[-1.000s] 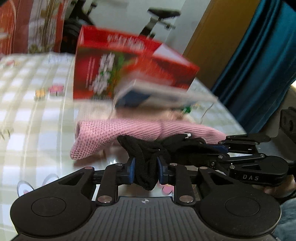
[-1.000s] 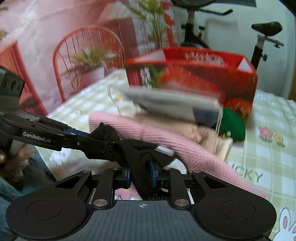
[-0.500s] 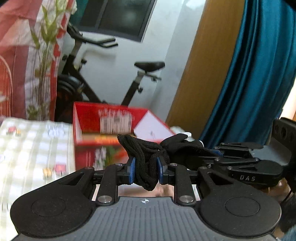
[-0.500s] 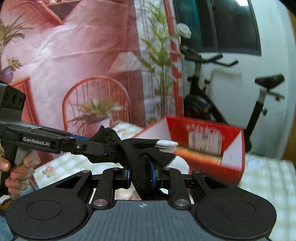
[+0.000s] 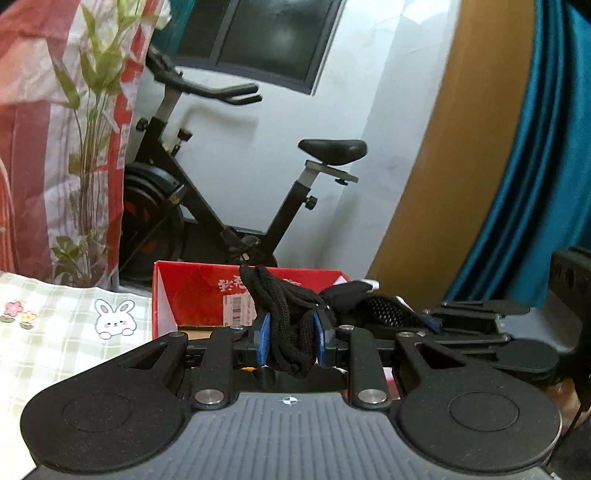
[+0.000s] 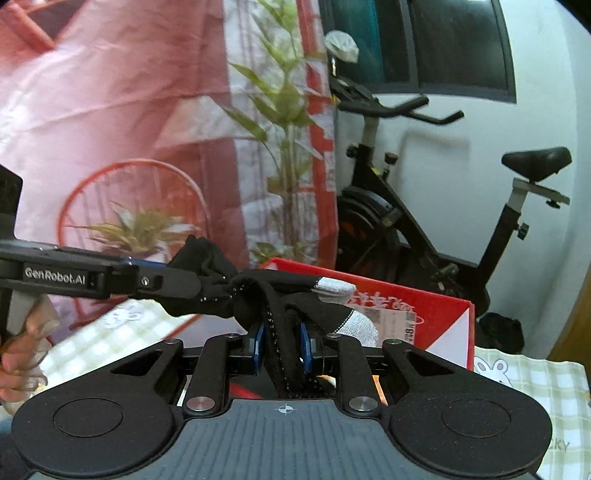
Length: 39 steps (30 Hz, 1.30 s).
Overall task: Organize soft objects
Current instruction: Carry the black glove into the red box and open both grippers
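A black exercise bike (image 5: pixel 236 192) stood against a white wall at the centre of the left wrist view, under a dark window (image 5: pixel 269 33) at the top. A pink and red printed backdrop (image 6: pixel 110 110) with painted bamboo filled the upper left of the right wrist view. A teal curtain (image 5: pixel 546 147) hung at the right edge beside an orange-brown panel (image 5: pixel 461 147), and a checked cloth with a rabbit print (image 5: pixel 74 332) lay at lower left.

Left tool (image 5: pixel 290 341) pinches a bunched black glove (image 5: pixel 284 317) between its blue pads, right tool (image 5: pixel 476 325) gripping its other end, above the red box (image 5: pixel 199 299) on the checked counter (image 5: pixel 55 332).
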{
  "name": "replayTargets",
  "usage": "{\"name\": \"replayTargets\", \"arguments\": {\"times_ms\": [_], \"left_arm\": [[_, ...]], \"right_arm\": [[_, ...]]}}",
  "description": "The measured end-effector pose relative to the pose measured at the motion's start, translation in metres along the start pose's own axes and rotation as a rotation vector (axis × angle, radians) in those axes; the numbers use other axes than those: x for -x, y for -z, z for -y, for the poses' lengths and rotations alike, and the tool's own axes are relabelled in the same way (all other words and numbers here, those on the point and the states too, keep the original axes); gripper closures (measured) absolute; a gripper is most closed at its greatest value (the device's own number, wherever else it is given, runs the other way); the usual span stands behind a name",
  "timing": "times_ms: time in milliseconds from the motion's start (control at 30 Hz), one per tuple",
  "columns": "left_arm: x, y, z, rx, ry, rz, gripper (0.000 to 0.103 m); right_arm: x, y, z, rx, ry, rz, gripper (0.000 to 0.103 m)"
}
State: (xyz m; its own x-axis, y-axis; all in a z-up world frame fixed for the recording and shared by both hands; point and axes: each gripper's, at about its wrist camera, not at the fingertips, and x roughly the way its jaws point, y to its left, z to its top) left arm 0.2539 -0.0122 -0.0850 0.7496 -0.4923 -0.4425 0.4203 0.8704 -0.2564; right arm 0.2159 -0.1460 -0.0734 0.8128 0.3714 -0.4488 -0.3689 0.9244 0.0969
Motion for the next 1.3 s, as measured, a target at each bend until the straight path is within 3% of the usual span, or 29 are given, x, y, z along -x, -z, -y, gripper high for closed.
{"name": "replayTargets", "arguments": {"times_ms": [400,733,767,900,933,1300], "left_arm": [[-0.066,-0.003,-0.031,0.036,-0.046,-0.128,0.078],[-0.087,0.001,-0.047,0.054,-0.058,-0.176,0.076],[-0.090,0.001,-0.047,0.046,-0.061,-0.175,0.076],[-0.088,0.004,-0.047,0.001,-0.104,-0.158,0.044],[-0.086,0.004,-0.048,-0.004,-0.114,-0.154,0.041],[-0.046,0.008,-0.039,-0.017,-0.122,-0.149,0.041]], "right_arm": [[-0.094,0.006,0.033,0.000,0.073,-0.169,0.085],[-0.131,0.009,0.031,0.043,0.124,-0.262,0.084],[-0.131,0.009,0.031,0.041,0.144,-0.271,0.082],[-0.129,0.014,0.040,0.012,0.211,-0.269,0.074],[-0.128,0.015,0.042,0.004,0.219,-0.269,0.073],[-0.082,0.016,0.022,0.006,0.182,-0.198,0.071]]}}
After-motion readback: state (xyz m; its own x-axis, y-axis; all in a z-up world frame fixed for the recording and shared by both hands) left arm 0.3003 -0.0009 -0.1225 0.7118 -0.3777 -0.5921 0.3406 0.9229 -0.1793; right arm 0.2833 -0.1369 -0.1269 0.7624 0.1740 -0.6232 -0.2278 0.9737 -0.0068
